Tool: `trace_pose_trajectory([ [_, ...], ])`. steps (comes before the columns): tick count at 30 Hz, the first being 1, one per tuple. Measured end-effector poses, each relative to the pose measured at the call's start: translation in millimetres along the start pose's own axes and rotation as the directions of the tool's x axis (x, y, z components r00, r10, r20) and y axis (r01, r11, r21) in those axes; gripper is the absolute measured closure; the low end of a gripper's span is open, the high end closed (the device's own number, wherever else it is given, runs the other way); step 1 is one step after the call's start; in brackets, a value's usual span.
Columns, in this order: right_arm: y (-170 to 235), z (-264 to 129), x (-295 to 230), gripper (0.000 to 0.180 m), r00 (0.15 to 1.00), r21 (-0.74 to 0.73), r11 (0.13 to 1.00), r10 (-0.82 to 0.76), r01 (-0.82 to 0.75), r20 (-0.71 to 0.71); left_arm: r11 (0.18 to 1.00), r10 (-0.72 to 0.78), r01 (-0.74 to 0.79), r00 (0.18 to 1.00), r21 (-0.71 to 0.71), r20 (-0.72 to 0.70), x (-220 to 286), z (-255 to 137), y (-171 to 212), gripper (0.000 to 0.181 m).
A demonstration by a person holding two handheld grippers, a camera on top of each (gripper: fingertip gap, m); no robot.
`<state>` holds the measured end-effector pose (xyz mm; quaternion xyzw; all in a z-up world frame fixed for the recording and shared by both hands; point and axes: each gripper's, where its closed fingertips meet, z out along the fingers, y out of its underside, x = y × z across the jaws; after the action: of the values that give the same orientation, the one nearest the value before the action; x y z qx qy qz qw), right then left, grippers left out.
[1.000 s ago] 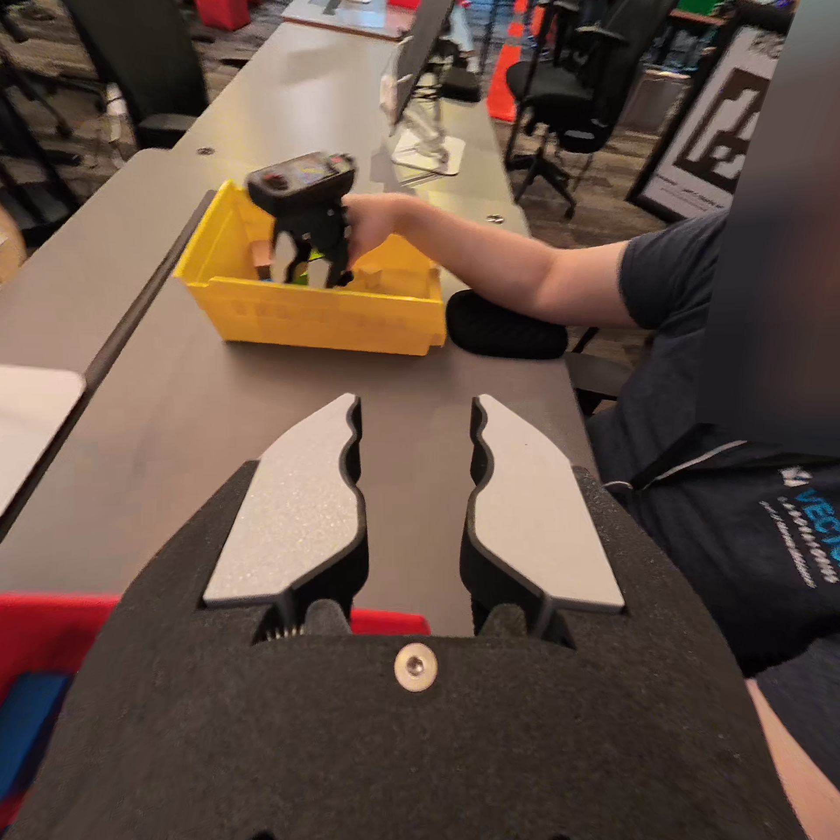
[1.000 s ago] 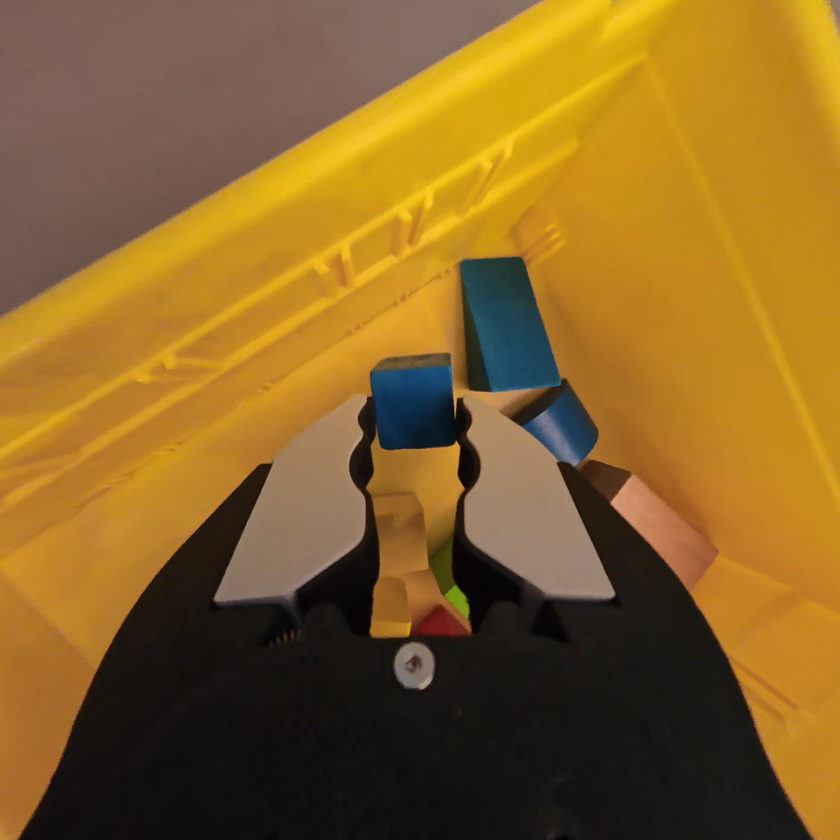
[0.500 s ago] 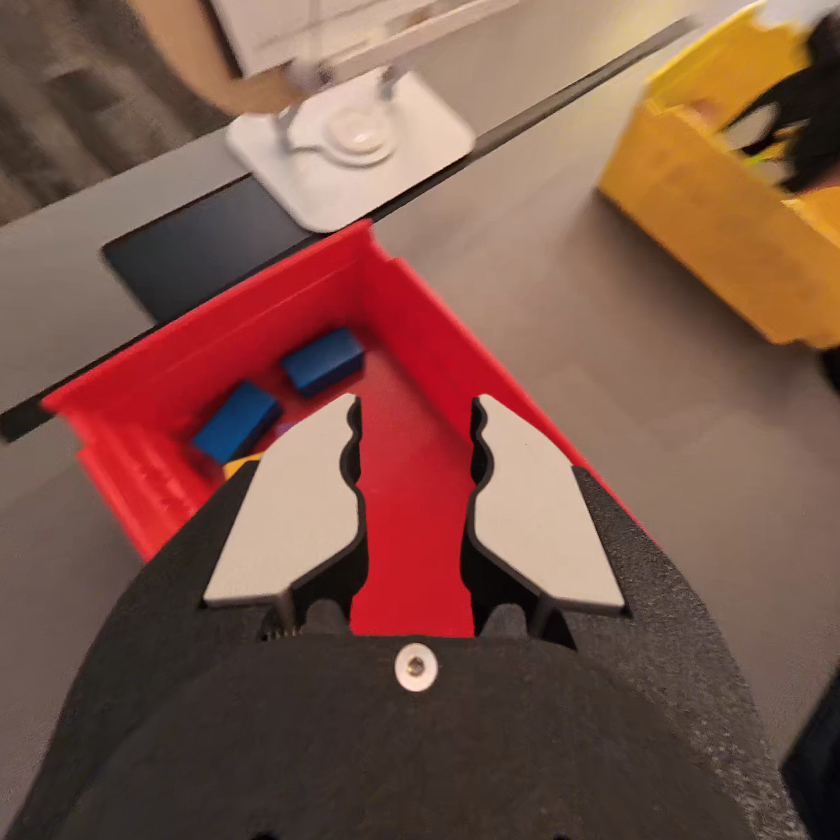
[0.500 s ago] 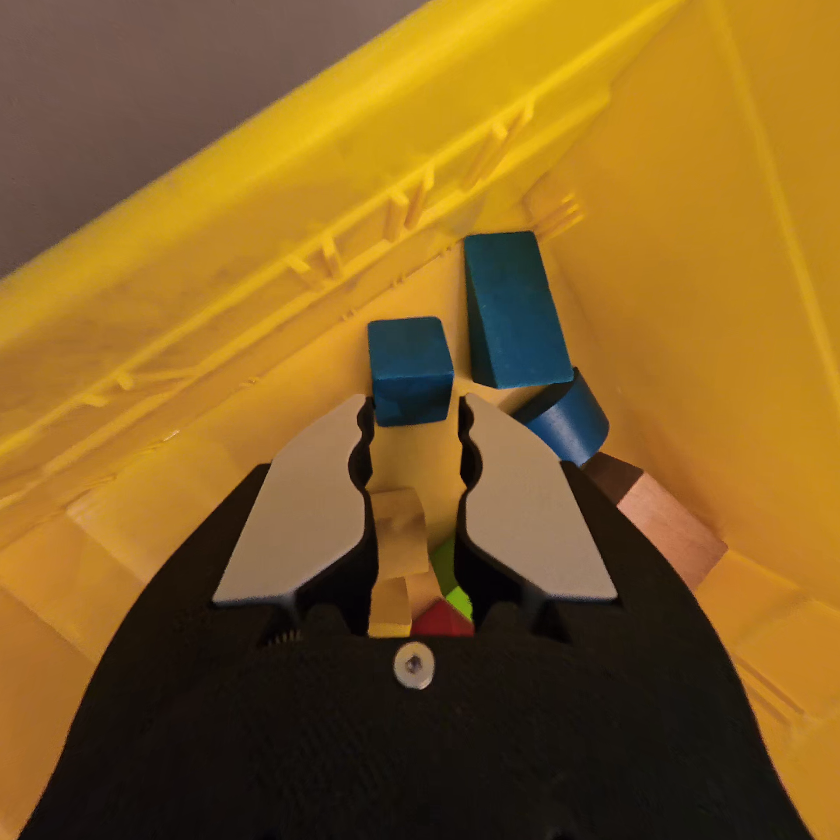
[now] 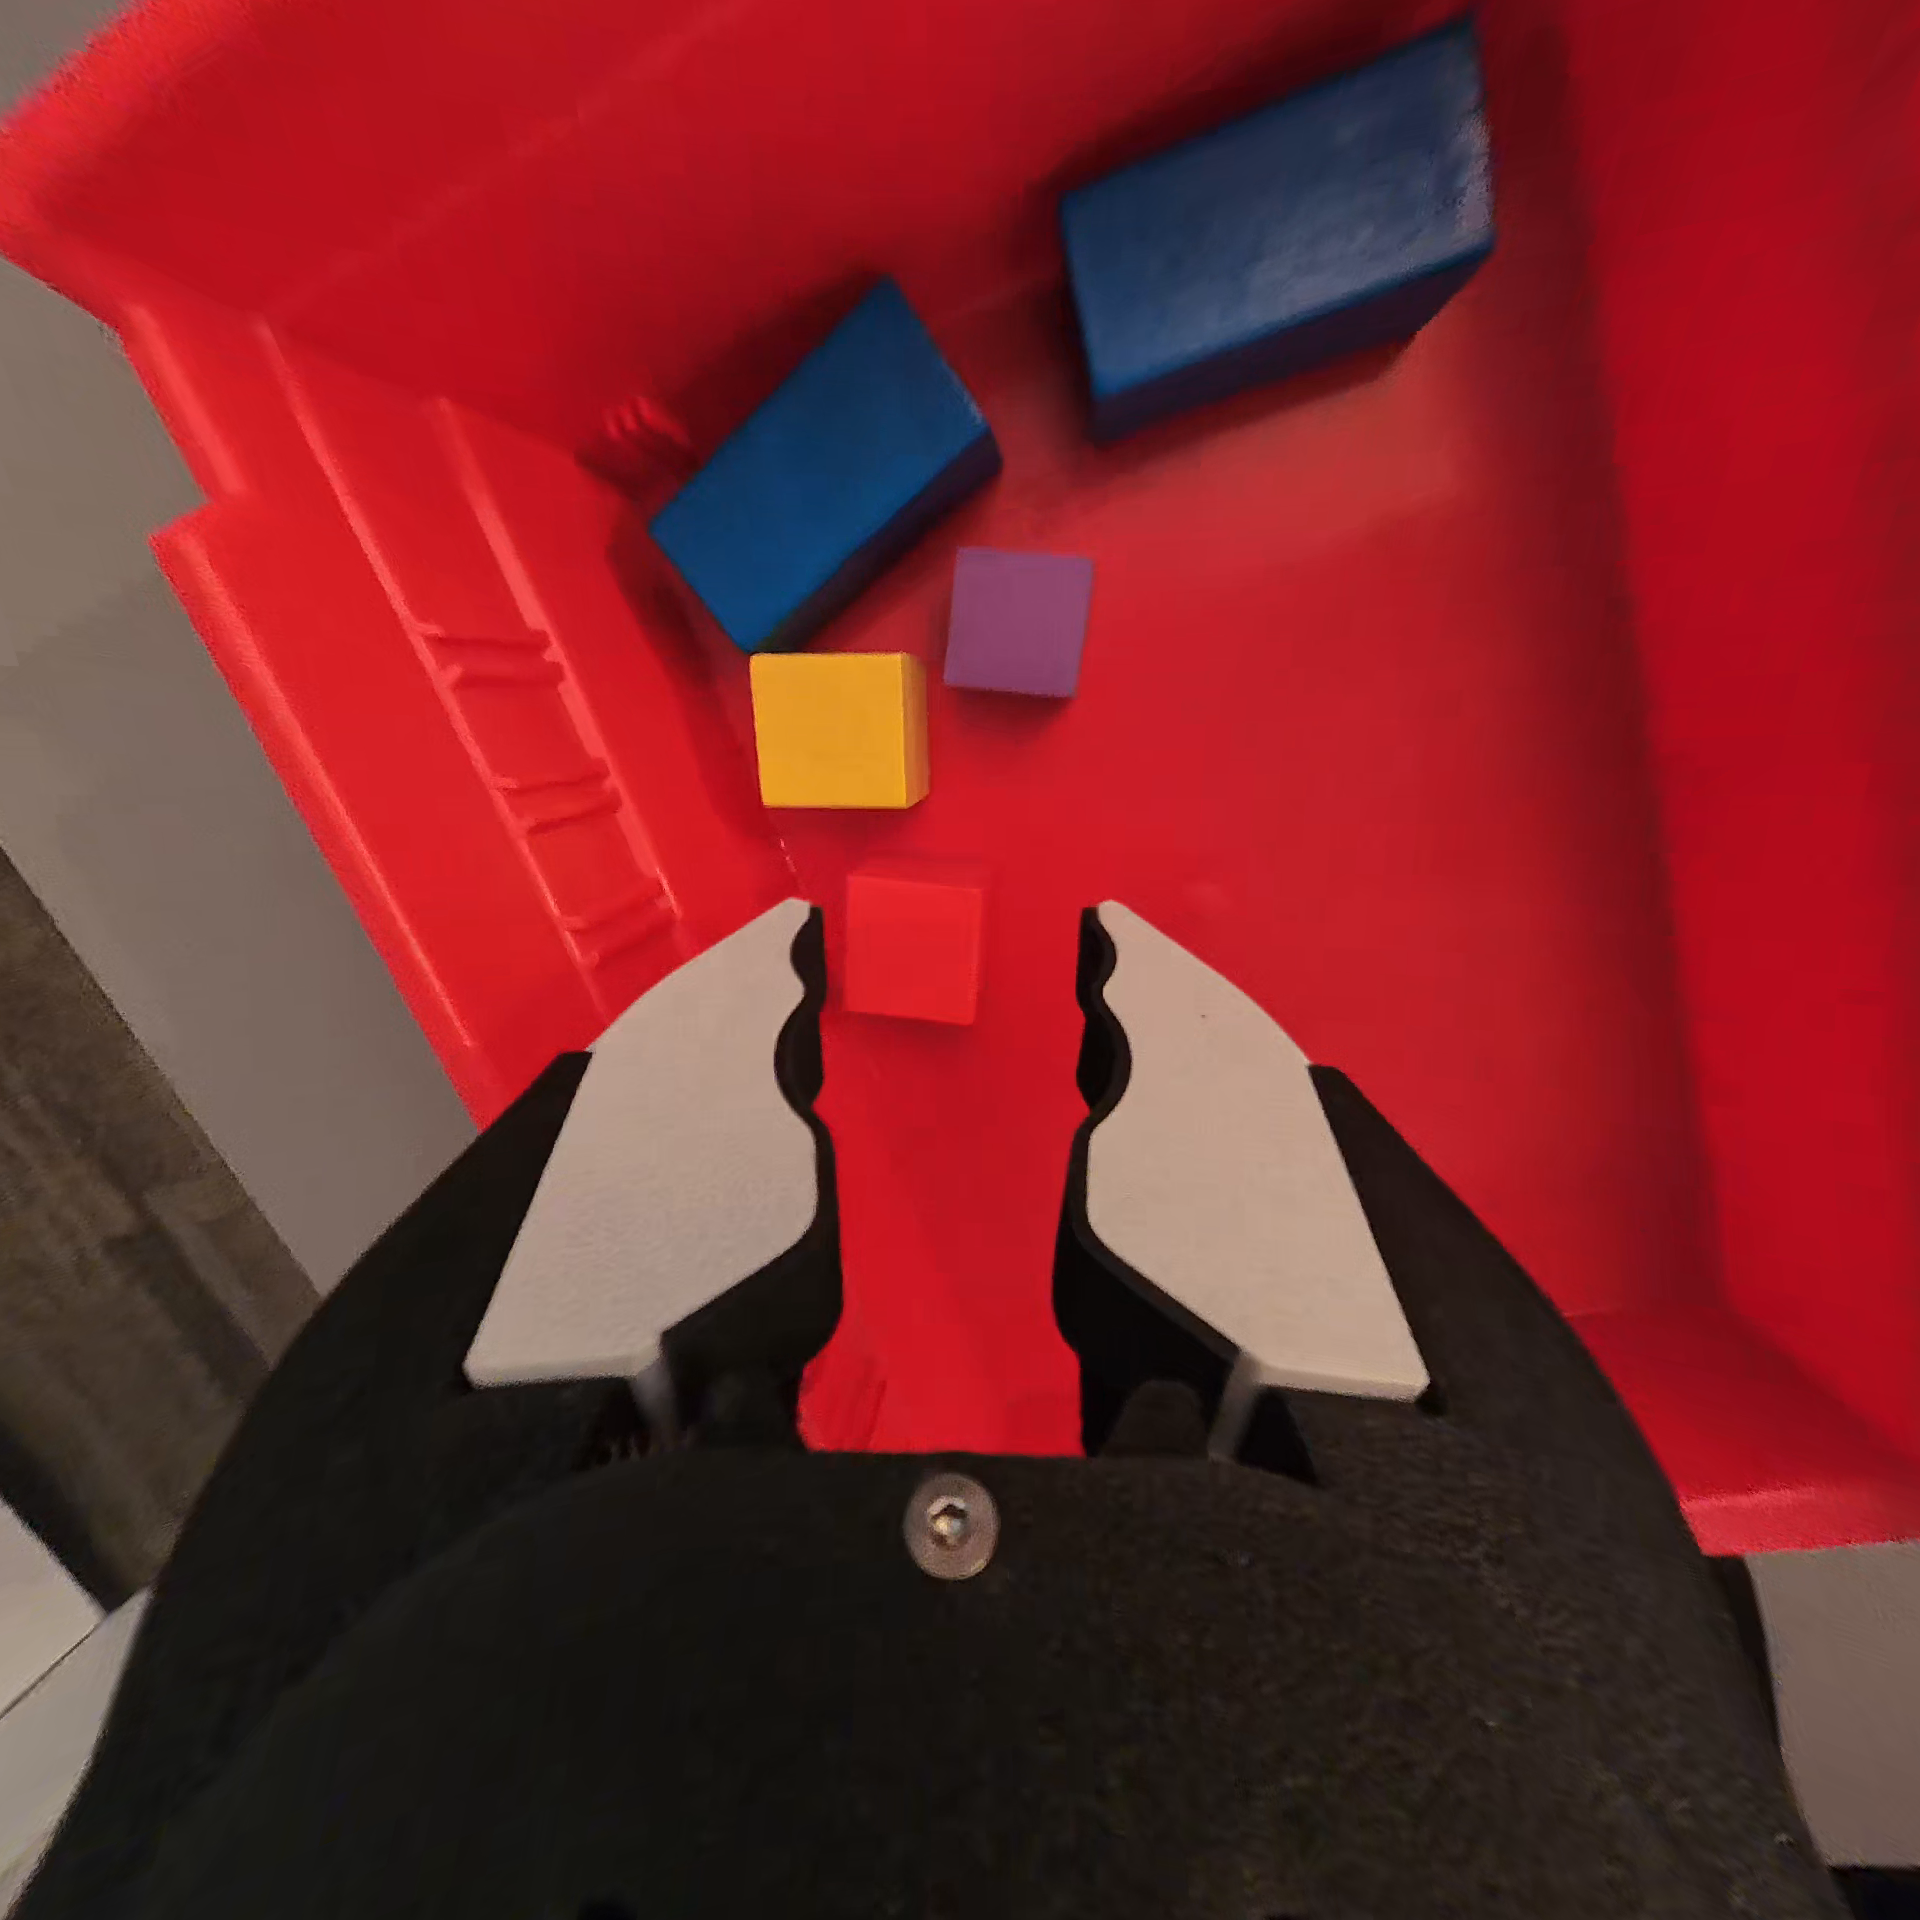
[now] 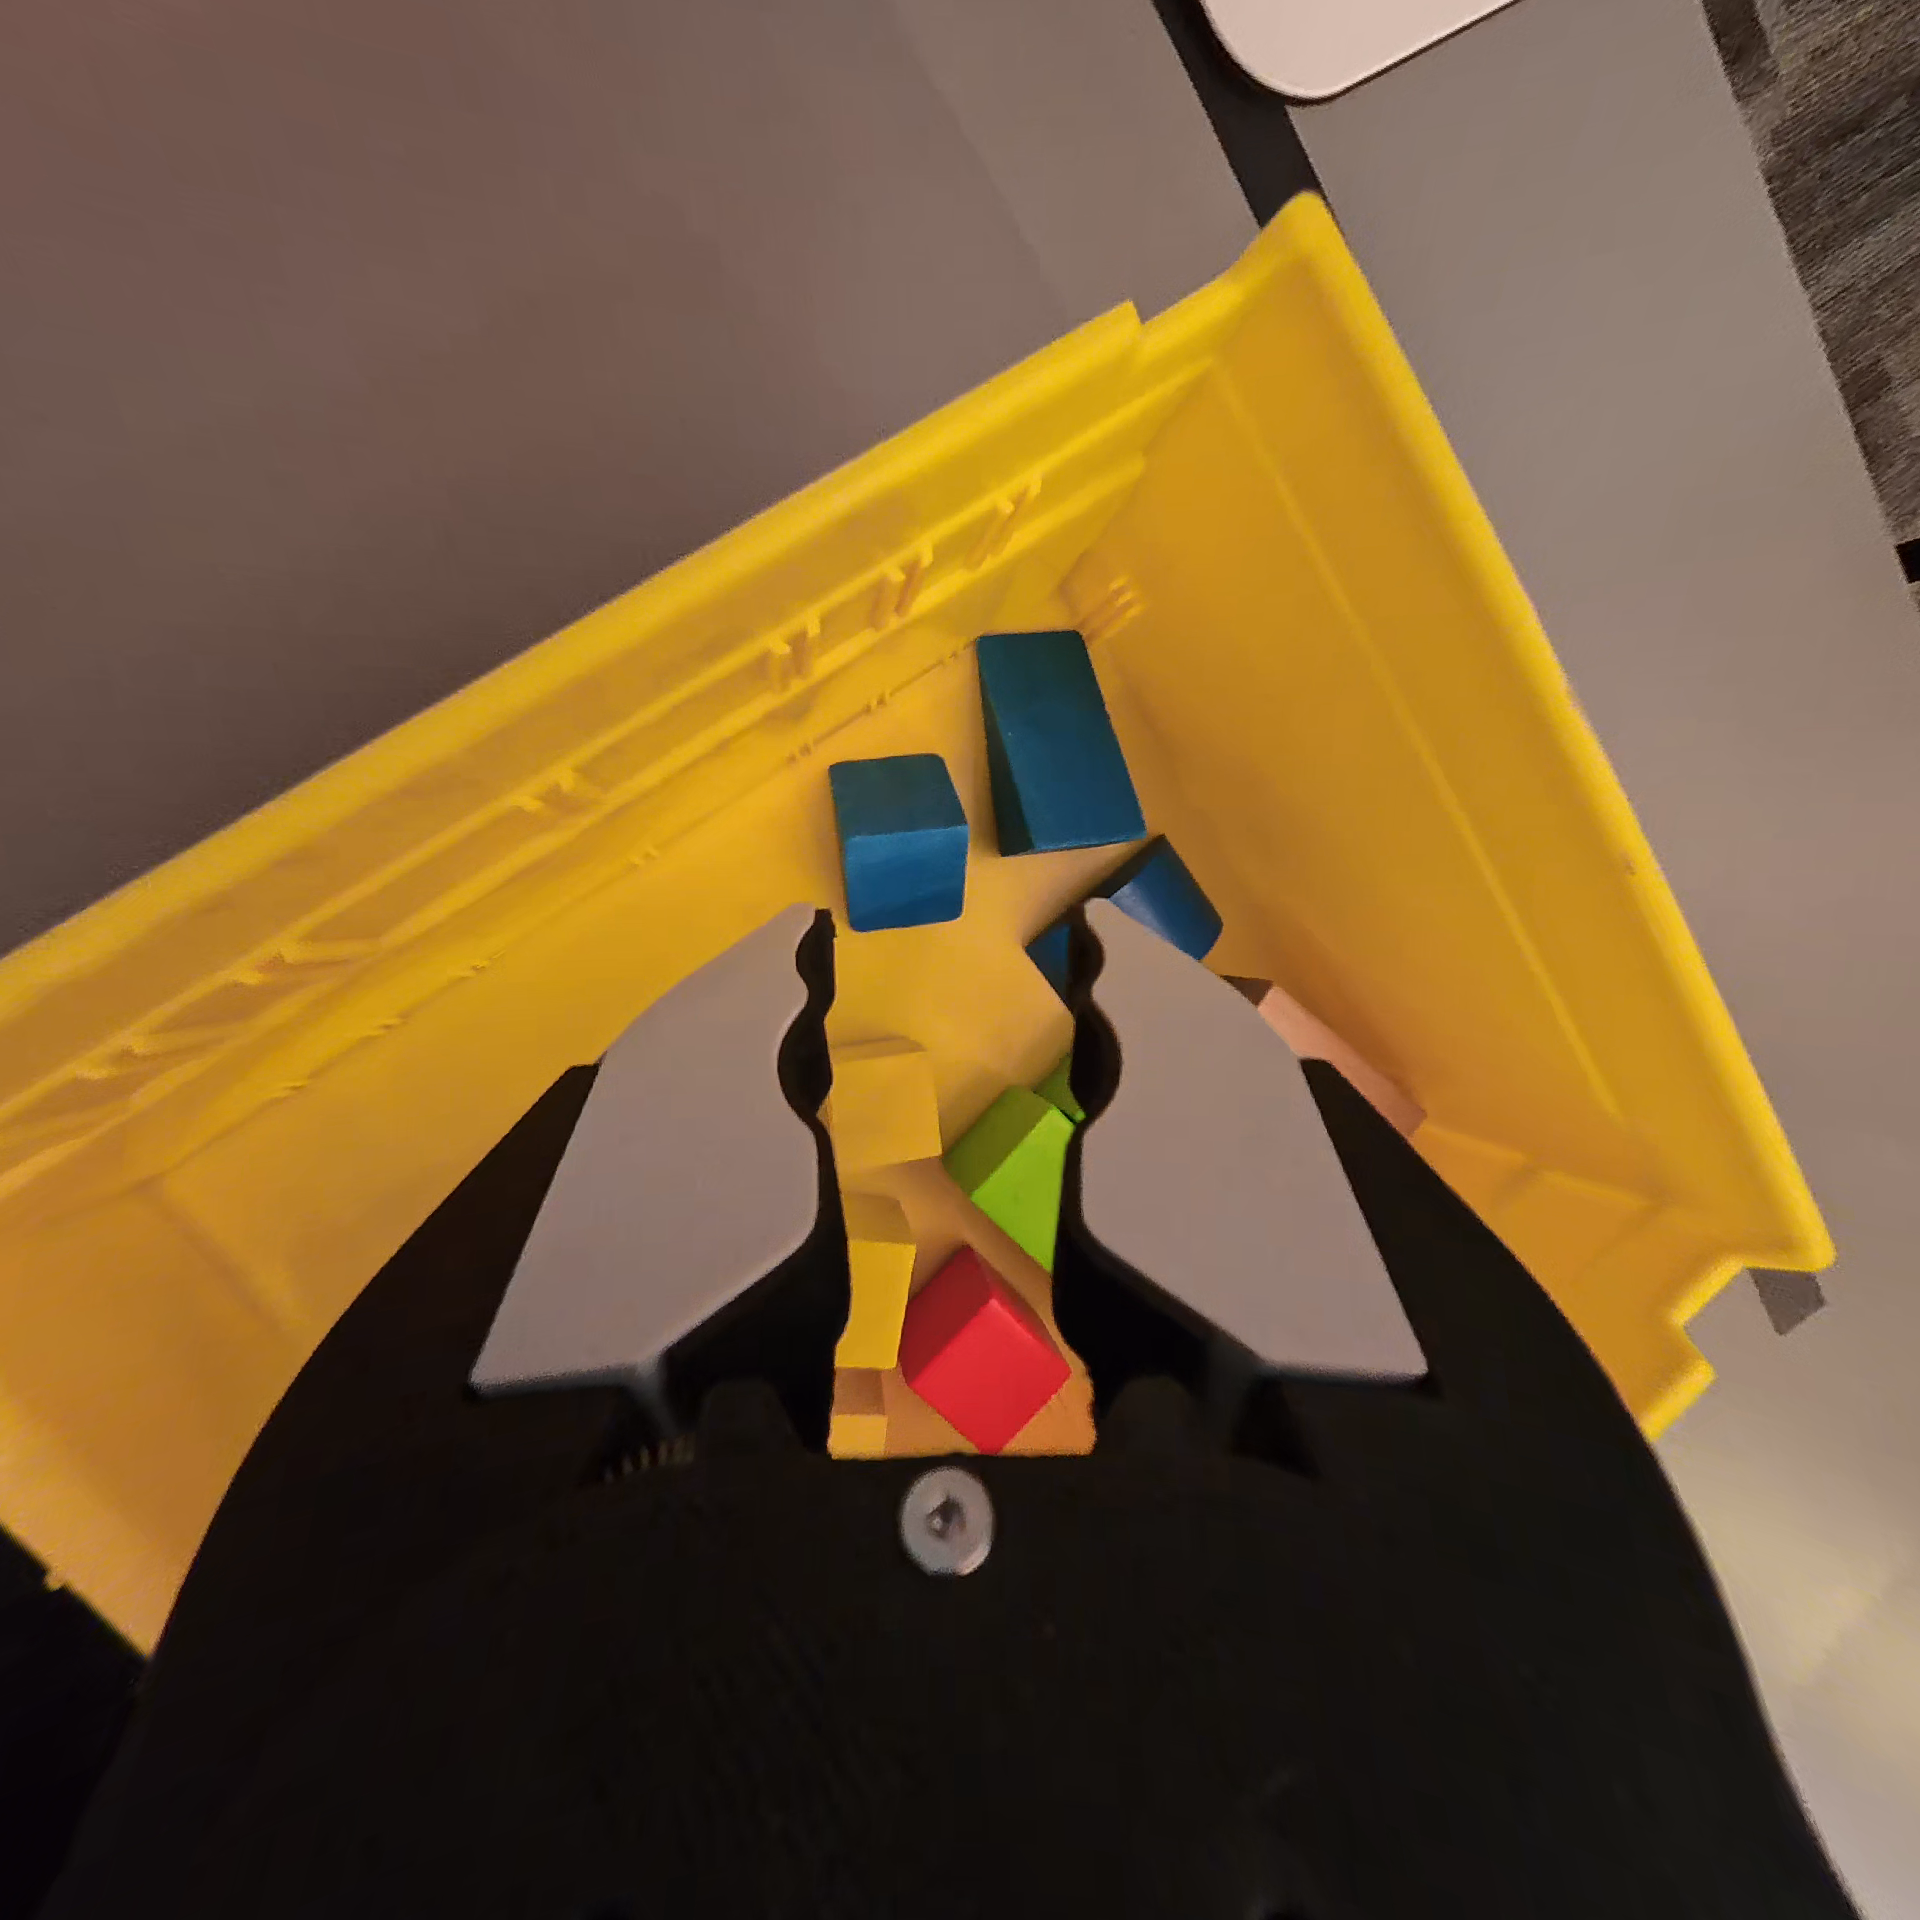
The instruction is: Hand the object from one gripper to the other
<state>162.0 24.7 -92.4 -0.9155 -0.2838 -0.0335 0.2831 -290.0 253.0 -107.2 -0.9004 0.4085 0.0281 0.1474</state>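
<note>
Left wrist view: left gripper [image 5: 945, 914] is spread wide over the red bin [image 5: 1558, 831], grasping nothing, with a small red cube [image 5: 912, 948] on the bin floor between its tips. Right gripper [image 6: 948, 914] is released too, hanging above the yellow bin [image 6: 1351, 727], blue cube [image 6: 900, 842] lying just past its tips.

Both grippers [image 5: 948, 914] [image 6: 948, 914]: black grainy body, pale grey wavy-edged fingers, silver hex screw, maybe spring at L base
</note>
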Motion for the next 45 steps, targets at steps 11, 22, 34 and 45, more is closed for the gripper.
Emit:
trace_pose_trajectory([
  [11, -34.1, -38.4, -16.3, 0.133, 0.993, 0.07, 0.993, -0.093, 0.098, -0.077, 0.986, -0.012, 0.014, 1.0, -0.167, 0.015, -4.0, 34.4, 20.0, 0.138],
  [22, -116.6, -86.7, -39.1, 0.132, 0.95, 0.434, 0.857, -0.182, 0.279, -0.253, 0.99, 0.073, -0.05, 0.982, 0.13, -0.176, 38.1, -50.3, -6.3, 0.148],
  [34, -205.7, -131.5, -187.4, 0.123, 0.737, 0.633, 0.379, -0.377, 0.675, -0.561, 0.709, 0.671, -0.001, 0.309, 0.705, -0.675, 284.3, -242.1, -28.2, 0.148],
  [45, -163.9, -134.3, -107.4, 0.145, 0.859, 0.564, 0.652, -0.334, 0.507, -0.387, 0.664, 0.61, 0.093, 0.506, 0.742, -0.609, 262.4, -239.3, -56.4, 0.133],
])
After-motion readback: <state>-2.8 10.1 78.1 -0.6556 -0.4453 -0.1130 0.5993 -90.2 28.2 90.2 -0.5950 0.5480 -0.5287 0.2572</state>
